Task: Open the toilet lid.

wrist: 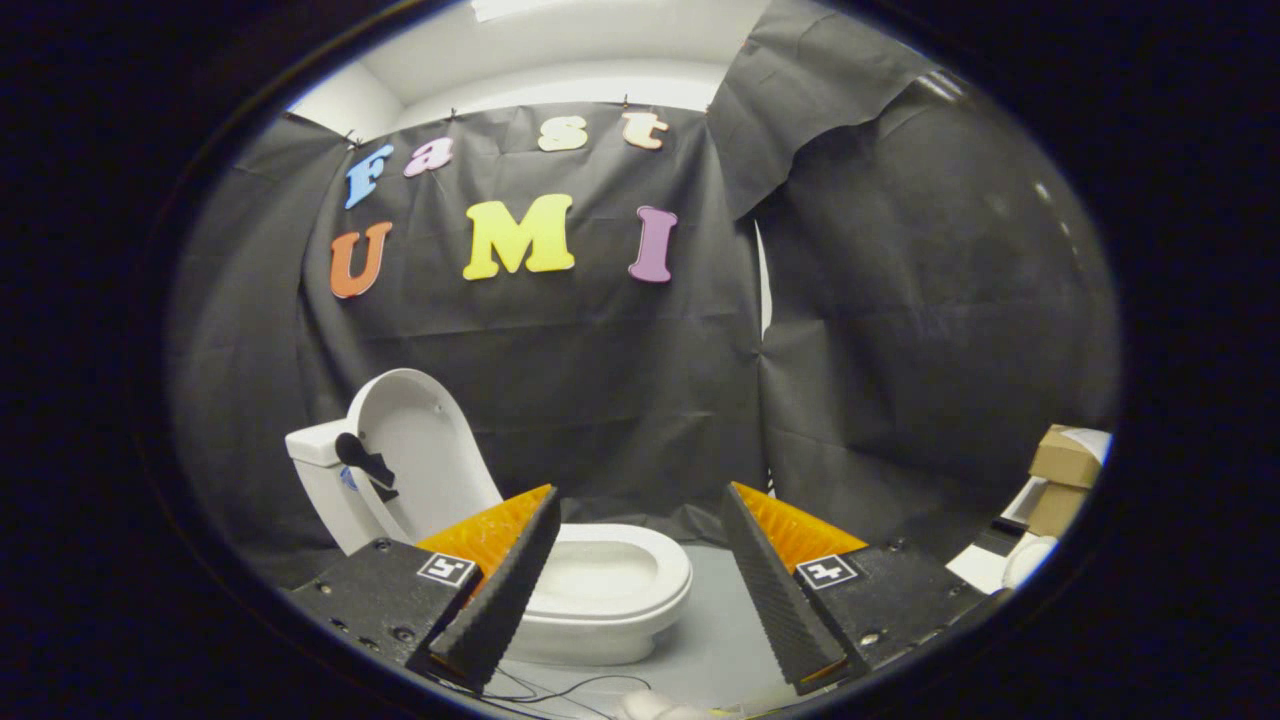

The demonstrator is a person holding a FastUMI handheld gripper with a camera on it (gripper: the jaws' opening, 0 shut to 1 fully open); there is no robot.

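A white toilet (600, 590) stands on the grey floor just beyond my left finger. Its lid (420, 450) is raised, leaning back against the white tank (320, 470), and the seat and bowl lie bare below it. A small black part (362, 462) sits on the tank's side next to the lid. My gripper (640, 575) is open, fingers spread wide with nothing between them. The left finger (500, 600) overlaps the bowl's near side in the view; whether it touches the bowl I cannot tell. The right finger (780, 600) is off to the toilet's right.
Black cloth walls (880, 330) close the booth behind and to the right of the toilet. Cardboard boxes (1062, 470) and white items are stacked low to the right, past the right finger. Thin cables (560, 690) lie on the grey floor (715, 620) in front of the toilet.
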